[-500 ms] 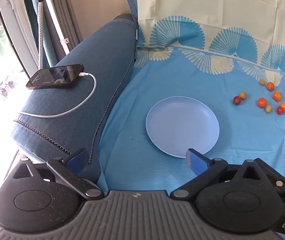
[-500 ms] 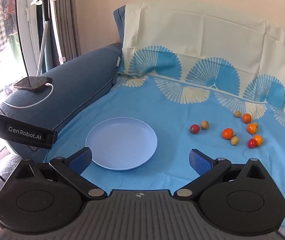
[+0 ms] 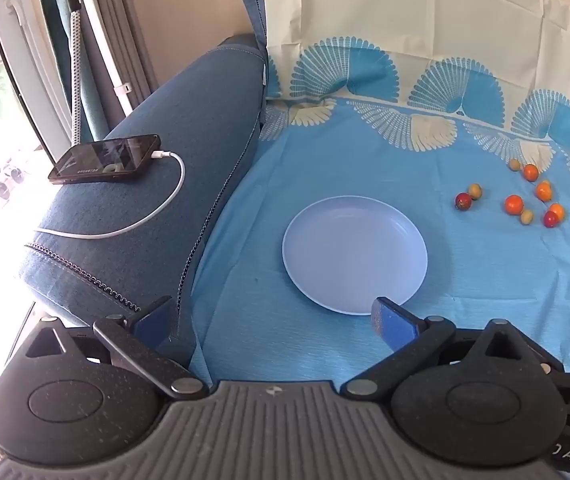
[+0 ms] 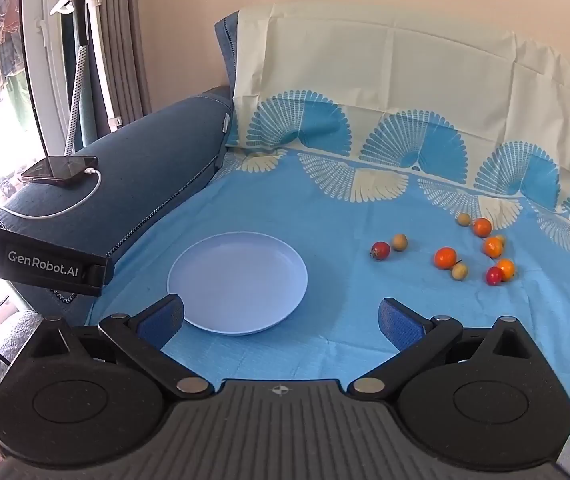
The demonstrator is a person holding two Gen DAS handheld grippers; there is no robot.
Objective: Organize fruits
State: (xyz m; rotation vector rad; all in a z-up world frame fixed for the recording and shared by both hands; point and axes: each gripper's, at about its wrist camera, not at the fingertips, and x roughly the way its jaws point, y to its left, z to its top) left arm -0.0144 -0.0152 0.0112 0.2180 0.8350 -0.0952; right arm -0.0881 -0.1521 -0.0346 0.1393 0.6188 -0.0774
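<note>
A pale blue plate (image 3: 355, 254) (image 4: 237, 282) lies bare on the blue patterned sheet. Right of it sit several small fruits: a red one (image 3: 462, 201) (image 4: 380, 250) nearest the plate, orange ones (image 3: 513, 204) (image 4: 445, 258) and small tan ones (image 4: 459, 271) further right. My left gripper (image 3: 273, 316) is open, hanging above the sheet just short of the plate's near rim, nothing between its fingers. My right gripper (image 4: 281, 320) is open too, over the plate's near right edge, well short of the fruits.
A dark blue sofa arm (image 3: 173, 208) rises at the left, with a phone (image 3: 105, 158) on a white charging cable (image 3: 133, 228). The left gripper's body (image 4: 37, 266) juts in at the right wrist view's left edge. A cream sheet (image 4: 385, 76) covers the backrest.
Both views sit slightly differently on the scene; the plate and fruits have stayed where they were. Both grippers remain open.
</note>
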